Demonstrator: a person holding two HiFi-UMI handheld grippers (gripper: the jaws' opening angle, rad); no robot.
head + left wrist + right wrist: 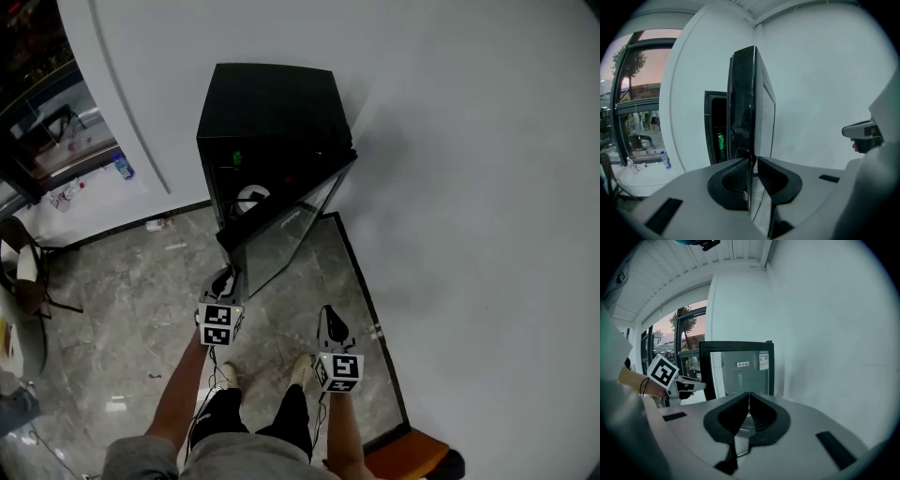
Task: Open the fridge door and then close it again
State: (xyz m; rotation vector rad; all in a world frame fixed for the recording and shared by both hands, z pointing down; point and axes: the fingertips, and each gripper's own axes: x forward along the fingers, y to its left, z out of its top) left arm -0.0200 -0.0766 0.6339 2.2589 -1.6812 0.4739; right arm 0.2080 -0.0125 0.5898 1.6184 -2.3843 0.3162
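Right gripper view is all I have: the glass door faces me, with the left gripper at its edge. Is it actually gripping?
Observer: Yes, the left gripper has its jaws clamped on the fridge door at its free edge.
Operator: How far open?
Observer: Partly. The head view shows it standing out at an angle from the fridge.
Operator: Anything inside?
Observer: A green can stands upright inside.

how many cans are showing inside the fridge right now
1: a green can stands in the open fridge, just left of the door. The door may hide more.
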